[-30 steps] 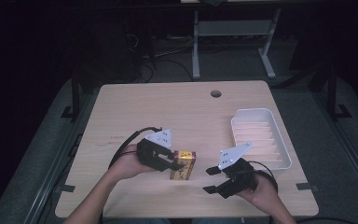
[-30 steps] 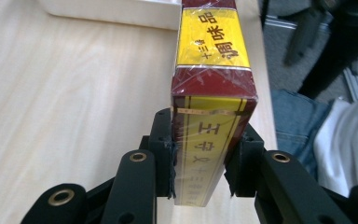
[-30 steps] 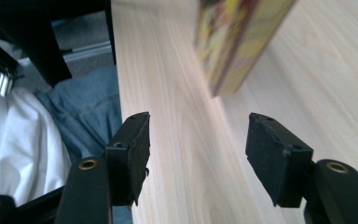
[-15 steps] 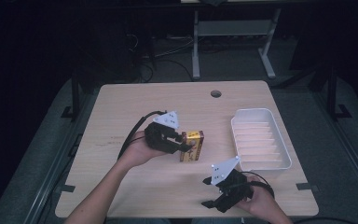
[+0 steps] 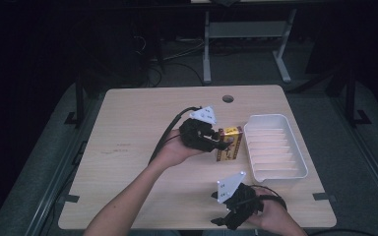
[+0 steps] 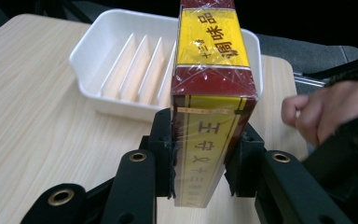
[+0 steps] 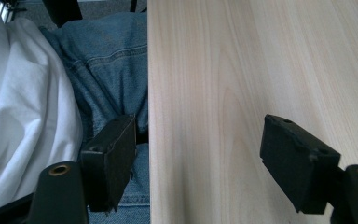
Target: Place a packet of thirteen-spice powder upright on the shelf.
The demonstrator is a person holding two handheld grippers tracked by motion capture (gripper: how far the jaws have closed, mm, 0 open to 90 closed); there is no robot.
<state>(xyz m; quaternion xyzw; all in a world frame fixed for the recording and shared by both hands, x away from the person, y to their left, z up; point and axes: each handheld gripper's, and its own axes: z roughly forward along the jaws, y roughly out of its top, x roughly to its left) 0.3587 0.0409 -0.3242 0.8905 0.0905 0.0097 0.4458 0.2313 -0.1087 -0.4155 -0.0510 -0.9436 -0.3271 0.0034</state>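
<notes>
A dark red and yellow box (image 5: 229, 143) with printed characters is held above the table, just left of the white ribbed tray (image 5: 275, 147). My left gripper (image 5: 222, 143) is shut on the box (image 6: 212, 93), its jaws clamping the box's two long sides, and the tray (image 6: 121, 70) lies right behind it. My right gripper (image 5: 226, 220) is at the table's front edge, open with nothing between its jaws (image 7: 200, 158). One jaw hangs over the person's lap and the other over the wooden table top (image 7: 242, 70).
The table (image 5: 142, 128) has a round cable hole (image 5: 228, 98) at the back centre. The person's other hand (image 6: 317, 112) shows to the right in the left gripper view. Dark floor and desk legs (image 5: 206, 44) lie beyond the table.
My left gripper has carried the box up and to the right, from the front middle to beside the tray. My right gripper has drawn back to the table's front edge.
</notes>
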